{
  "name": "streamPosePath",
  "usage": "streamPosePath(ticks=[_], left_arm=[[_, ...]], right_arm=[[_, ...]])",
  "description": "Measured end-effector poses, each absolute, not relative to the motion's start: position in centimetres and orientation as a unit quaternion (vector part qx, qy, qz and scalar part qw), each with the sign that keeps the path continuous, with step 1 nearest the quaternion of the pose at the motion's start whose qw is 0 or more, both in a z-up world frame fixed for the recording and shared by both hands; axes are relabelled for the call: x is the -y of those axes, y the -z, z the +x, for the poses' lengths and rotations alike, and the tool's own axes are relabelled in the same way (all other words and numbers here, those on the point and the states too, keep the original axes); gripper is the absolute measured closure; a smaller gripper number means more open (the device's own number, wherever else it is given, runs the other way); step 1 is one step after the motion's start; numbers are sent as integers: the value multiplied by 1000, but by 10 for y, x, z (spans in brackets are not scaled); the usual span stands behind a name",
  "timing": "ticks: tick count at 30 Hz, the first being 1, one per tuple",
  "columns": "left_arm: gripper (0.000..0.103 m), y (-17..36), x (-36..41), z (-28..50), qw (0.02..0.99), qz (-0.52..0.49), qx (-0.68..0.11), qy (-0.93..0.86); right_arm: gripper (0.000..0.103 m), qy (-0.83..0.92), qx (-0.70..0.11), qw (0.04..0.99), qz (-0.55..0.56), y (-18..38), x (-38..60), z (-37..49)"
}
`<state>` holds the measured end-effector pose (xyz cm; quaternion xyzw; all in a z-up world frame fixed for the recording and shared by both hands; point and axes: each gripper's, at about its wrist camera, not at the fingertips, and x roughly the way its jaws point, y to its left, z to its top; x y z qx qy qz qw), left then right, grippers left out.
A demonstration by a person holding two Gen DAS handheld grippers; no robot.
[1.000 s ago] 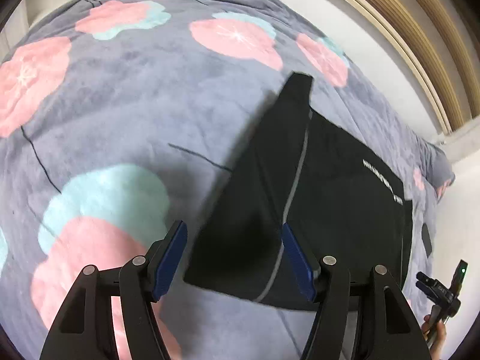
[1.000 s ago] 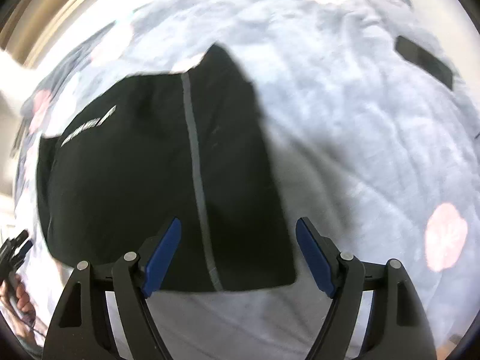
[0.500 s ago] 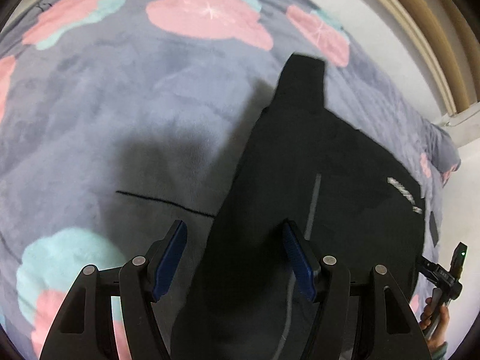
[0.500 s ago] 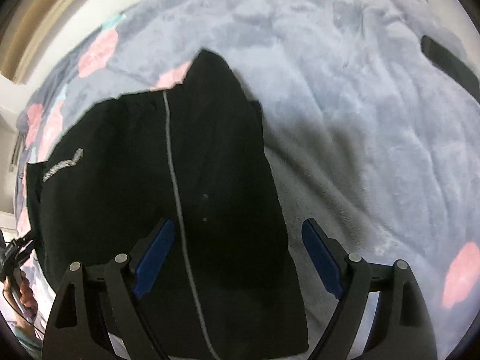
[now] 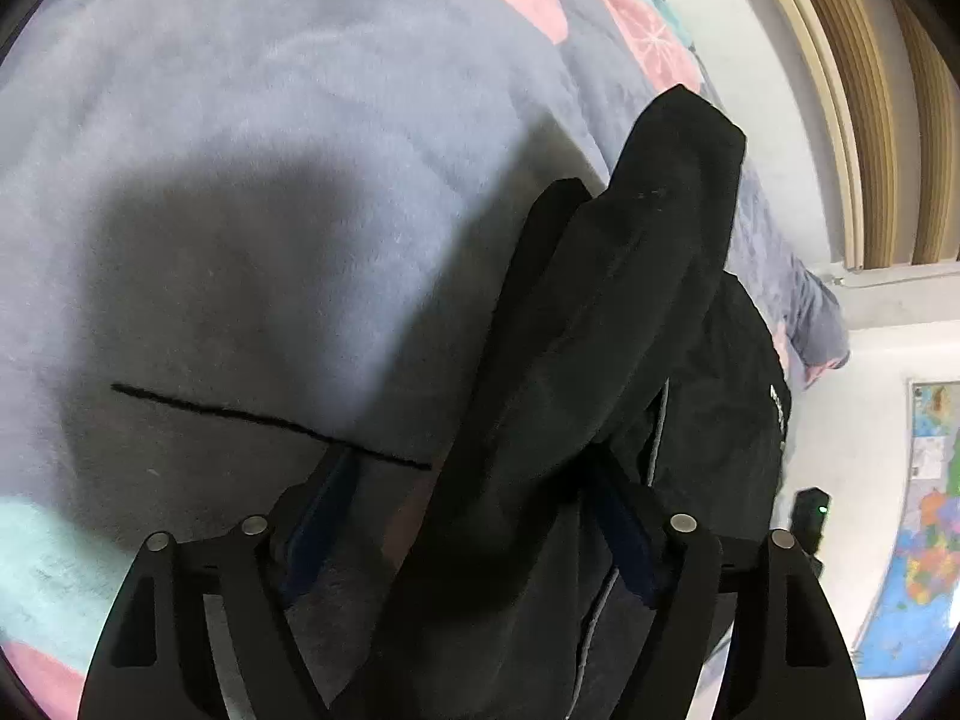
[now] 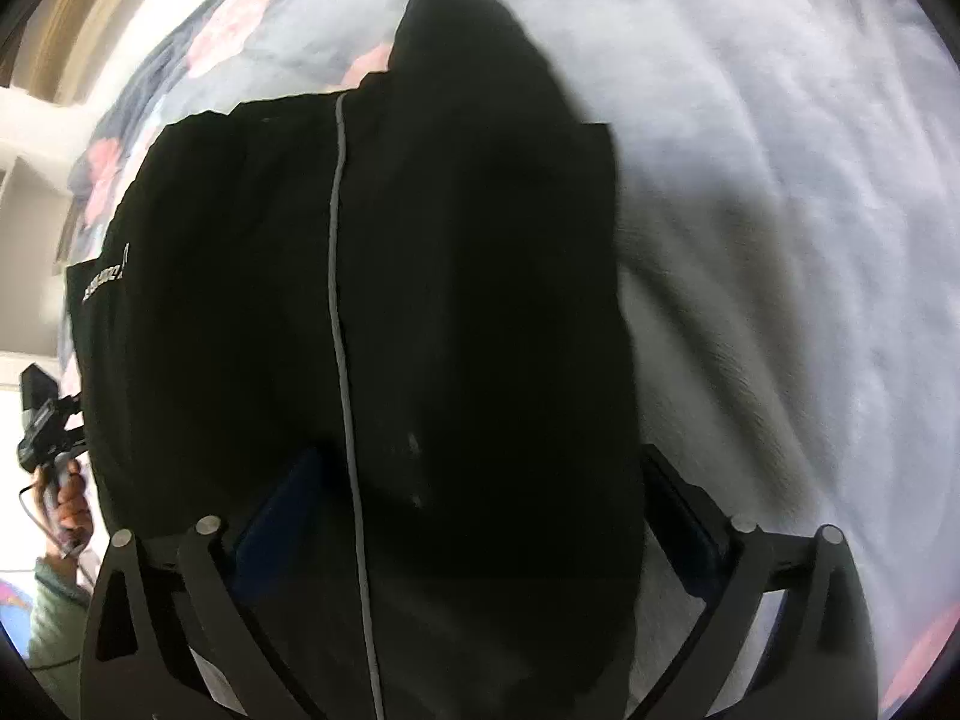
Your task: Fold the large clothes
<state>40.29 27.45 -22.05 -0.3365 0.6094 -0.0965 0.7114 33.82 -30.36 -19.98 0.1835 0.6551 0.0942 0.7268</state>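
A black garment [image 5: 600, 324] with a grey seam line and white lettering lies on a grey blanket with pink and teal flowers [image 5: 270, 150]. In the left wrist view my left gripper [image 5: 474, 510] is open, low over the garment's near edge, with black cloth lying between its blue pads [image 5: 624, 534]. In the right wrist view the garment [image 6: 372, 300] fills the middle. My right gripper [image 6: 480, 516] is open, its pads [image 6: 276, 516] on either side of the cloth at the near edge.
The blanket [image 6: 780, 210] spreads to the right of the garment. A wall with wooden trim [image 5: 870, 90] stands beyond the bed. A map poster [image 5: 924, 528] hangs at right. The person's other hand [image 6: 60, 492] shows at the left edge.
Both grippers have come down and forward onto the garment's near edge. The cloth now lies between both pairs of open fingers and fills much more of each view.
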Motion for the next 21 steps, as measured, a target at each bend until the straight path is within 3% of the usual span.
streamPosePath(ticks=[3,7,10,12,13,16,18,21], left_arm=[[19,229,-277,405,702,-353,-610,104],[3,242,-271,409,698,-375,-603,95],[2,238,-255,412,718,-342,-601,84],[14,231,-245,412,733,-321,-594,81],[44,224,-240,410,738,-322,-585,97],[68,198,-226,401,764,-277,-575,94],[75,183,-221,393,777,-267,-563,92],[82,151,-228,371,785,-326,-512,125]], right_arm=[[0,-123,-657,711,218,212,306,346],[0,-139,-647,702,265,225,313,351],[0,-141,-635,706,280,226,314,349],[5,-143,-628,713,277,224,311,344],[9,-148,-622,716,279,222,313,344],[27,-149,-609,733,264,206,312,331],[55,-159,-598,742,259,192,311,323],[70,-173,-579,759,243,162,308,311]])
